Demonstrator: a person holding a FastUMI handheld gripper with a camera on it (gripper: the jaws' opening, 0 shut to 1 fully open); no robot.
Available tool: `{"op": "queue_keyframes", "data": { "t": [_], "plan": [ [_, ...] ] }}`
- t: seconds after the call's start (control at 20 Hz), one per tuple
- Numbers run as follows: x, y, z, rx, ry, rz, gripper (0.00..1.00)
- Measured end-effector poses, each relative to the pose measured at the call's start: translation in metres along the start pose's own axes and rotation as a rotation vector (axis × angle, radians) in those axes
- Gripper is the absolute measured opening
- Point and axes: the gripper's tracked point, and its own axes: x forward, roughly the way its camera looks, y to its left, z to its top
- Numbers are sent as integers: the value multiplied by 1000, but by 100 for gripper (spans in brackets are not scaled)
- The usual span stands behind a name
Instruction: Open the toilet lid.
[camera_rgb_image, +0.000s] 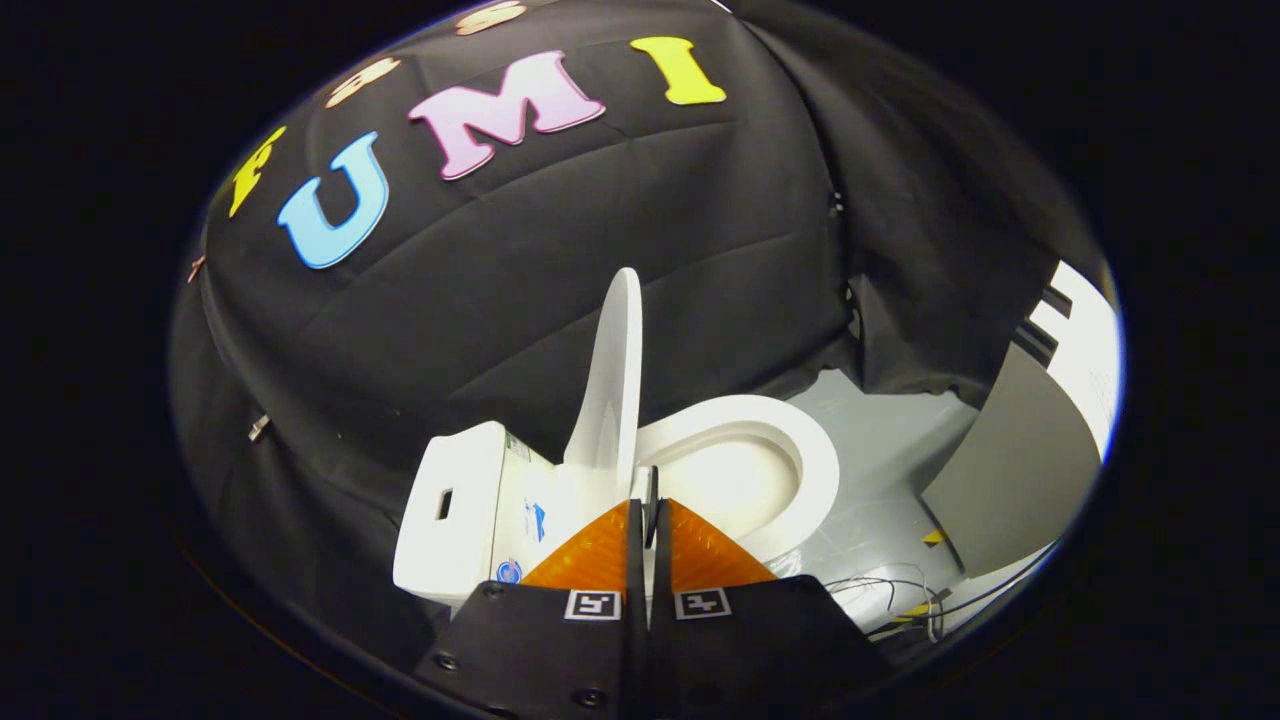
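Gripper view: gripper (648, 510) fingers together, aimed level at raised glossy white plastic toilet lid (612, 385); white oval seat (790, 450) beyond.

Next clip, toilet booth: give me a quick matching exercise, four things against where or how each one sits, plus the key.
Things:
1. toilet lid
2. toilet seat
3. tongs
4. cables

States:
A. closed together, tips at the lid's lower end
B. raised nearly upright, just ahead of the tongs
C. down flat around the bowl, beyond the tongs
D. loose on the grey floor beside the bowl

Pairs: 1-B, 2-C, 3-A, 4-D
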Motion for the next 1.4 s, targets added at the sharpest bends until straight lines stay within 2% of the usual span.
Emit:
{"op": "queue_keyframes", "data": {
  "t": [0.15, 0.5, 0.65, 0.85, 1.4],
  "plan": [
    [-8, 32, -1, -72, -14, 3, 5],
    [-24, 93, -7, -173, -35, -55, 5],
    [-30, 119, -14, -211, -47, -117, 5],
    [-34, 171, -30, -279, -64, -114, 5],
    [-27, 265, -79, -322, -69, -158, 5]
  ]
}}
